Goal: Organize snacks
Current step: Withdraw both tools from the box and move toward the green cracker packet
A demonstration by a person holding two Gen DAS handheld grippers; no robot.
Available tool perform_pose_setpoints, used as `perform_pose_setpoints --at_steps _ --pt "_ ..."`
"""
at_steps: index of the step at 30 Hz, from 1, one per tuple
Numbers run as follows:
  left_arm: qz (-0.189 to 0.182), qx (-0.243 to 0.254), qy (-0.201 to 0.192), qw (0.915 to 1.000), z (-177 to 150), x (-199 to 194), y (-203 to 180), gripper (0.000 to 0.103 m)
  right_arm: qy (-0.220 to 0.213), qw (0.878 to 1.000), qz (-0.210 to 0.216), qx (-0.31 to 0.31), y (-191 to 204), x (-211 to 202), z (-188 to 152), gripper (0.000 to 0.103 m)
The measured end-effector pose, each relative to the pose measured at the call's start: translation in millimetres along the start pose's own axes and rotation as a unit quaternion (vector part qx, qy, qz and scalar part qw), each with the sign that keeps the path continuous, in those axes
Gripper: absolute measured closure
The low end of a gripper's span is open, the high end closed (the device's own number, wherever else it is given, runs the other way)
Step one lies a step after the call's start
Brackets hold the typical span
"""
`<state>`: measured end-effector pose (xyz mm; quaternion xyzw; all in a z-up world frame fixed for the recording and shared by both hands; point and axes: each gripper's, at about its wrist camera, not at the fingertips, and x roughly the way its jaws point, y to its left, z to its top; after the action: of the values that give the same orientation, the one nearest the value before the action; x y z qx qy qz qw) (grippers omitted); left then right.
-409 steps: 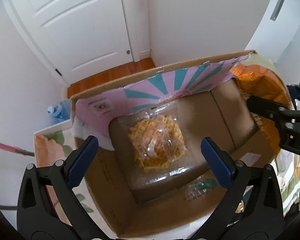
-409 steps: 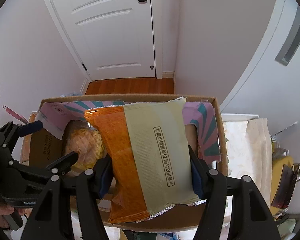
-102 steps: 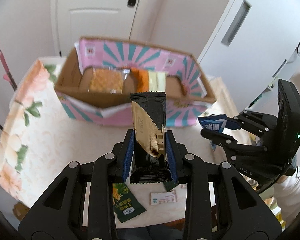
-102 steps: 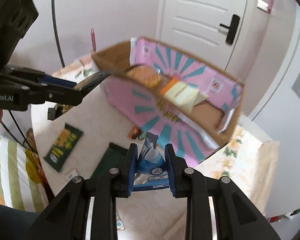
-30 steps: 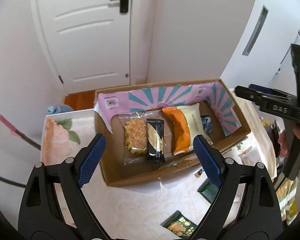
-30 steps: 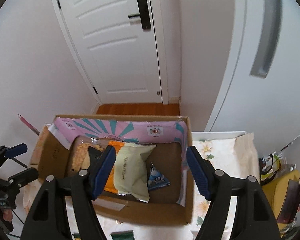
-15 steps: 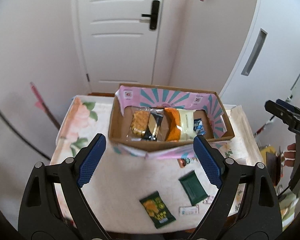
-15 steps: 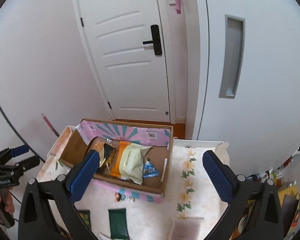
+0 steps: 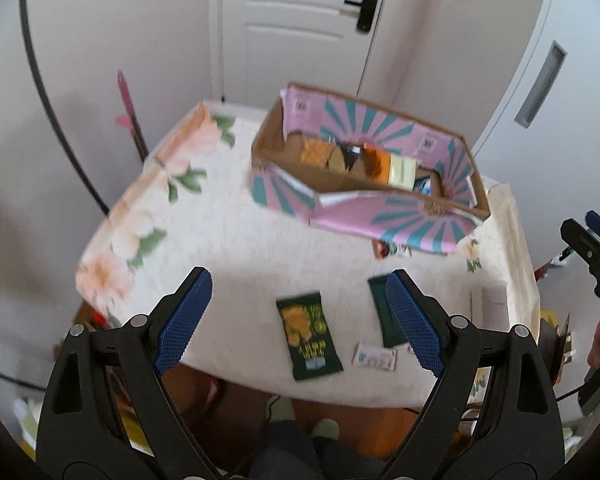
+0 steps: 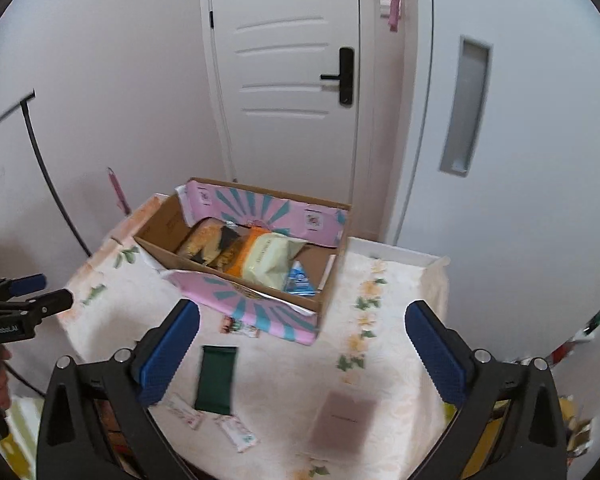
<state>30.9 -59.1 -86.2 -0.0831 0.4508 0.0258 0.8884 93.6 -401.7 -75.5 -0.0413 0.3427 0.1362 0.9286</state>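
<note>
Both wide open, empty: left hand-held gripper [image 9: 298, 320], right hand-held gripper [image 10: 302, 344], angled down over surface [image 9: 228, 236]; box [image 10: 324, 300] holding packets at centre frame.

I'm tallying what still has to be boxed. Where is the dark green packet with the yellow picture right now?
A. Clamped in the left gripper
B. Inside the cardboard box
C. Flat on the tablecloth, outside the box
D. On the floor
C: the green packet lies flat on the tablecloth, near its front edge, well clear of the cardboard box.
</note>
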Motion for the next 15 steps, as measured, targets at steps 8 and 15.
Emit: perform_pose_setpoints --at_steps 8,15 --pt "-0.011 -0.02 0.046 0.9987 -45.3 51.3 -5.1 0.015 0.026 1.0 -0.006 0.003 10.2 21.5 -42.6 0.0" --pt "-0.007 -0.025 0.068 0.9974 -70.0 92.5 -9.3 0.015 0.04 0.999 0.0 0.011 18.6 38.6 -80.1 0.001"
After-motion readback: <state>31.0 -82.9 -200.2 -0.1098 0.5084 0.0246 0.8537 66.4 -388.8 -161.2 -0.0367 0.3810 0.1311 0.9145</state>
